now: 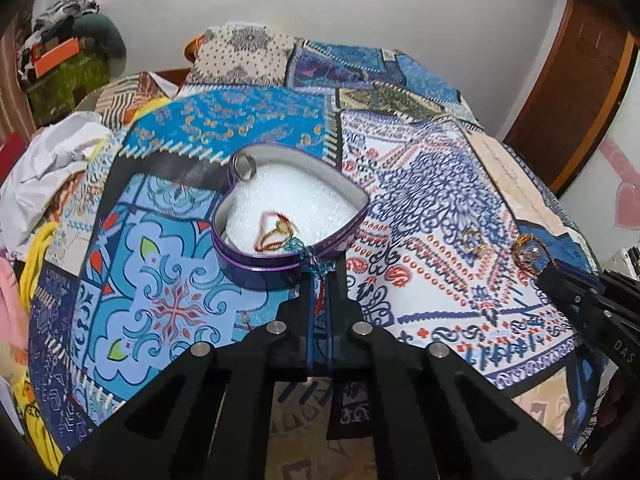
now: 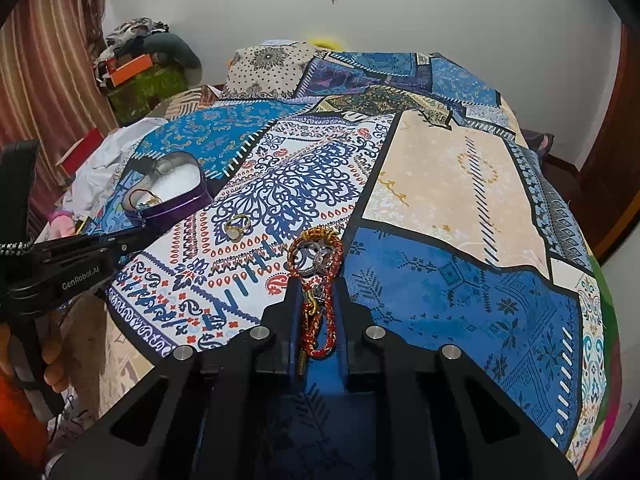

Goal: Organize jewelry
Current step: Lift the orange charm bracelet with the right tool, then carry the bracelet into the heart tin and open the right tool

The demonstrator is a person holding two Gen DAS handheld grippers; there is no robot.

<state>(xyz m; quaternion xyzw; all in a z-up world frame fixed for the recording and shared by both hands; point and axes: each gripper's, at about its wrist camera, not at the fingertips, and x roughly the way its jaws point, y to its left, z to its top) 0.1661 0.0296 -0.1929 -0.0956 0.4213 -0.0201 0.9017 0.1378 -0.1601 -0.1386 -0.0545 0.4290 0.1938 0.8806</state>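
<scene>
A purple heart-shaped box with white foam lining sits on the patterned bedspread; it also shows in the right wrist view. Inside lie a red thread loop with a gold ring and a silver ring at the rim. My left gripper is shut on a blue bead bracelet with a red cord, hanging over the box's front rim. My right gripper is shut on a red and gold thread bracelet with silver charms. A gold ring lies loose on the bedspread between box and right gripper.
The bed is covered by a patchwork bedspread. White cloth and yellow fabric are piled at the left. A cluttered green box stands by the curtain. A wooden door is at the right.
</scene>
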